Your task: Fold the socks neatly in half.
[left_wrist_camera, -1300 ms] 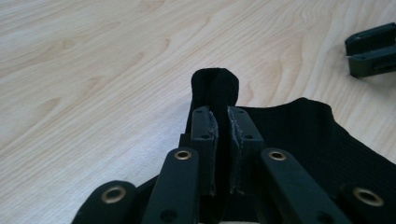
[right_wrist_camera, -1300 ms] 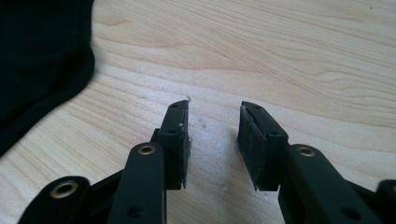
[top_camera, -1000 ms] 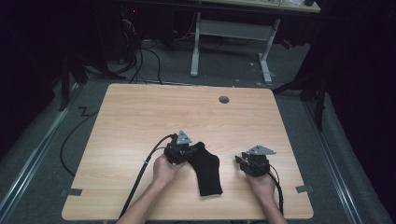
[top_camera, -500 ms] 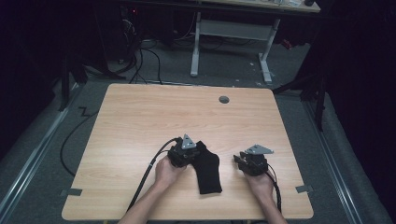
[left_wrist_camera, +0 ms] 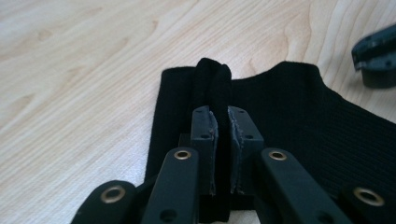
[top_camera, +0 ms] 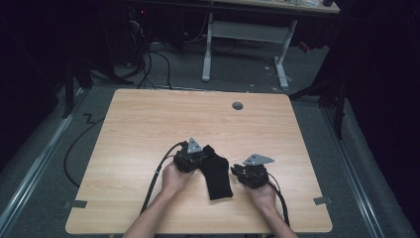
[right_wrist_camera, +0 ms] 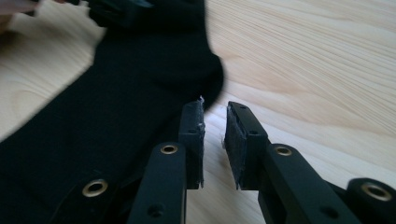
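One sock (top_camera: 216, 173) fold pinched in left claw (left_wrist_camera: 222, 126) — right claw (right_wrist_camera: 214, 123) beside.

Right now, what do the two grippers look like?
Both are black. The left gripper and right gripper each carry a grey three-cornered plate on top and trail a black cable. Their jaws end in dark flat pads on linkage bars with brass-coloured rivets. Forearms are bare, no sleeves.

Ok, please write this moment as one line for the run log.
left gripper: shut on a fold of black sock | right gripper: slightly open, holding nothing, beside sock edge | sock flat on table
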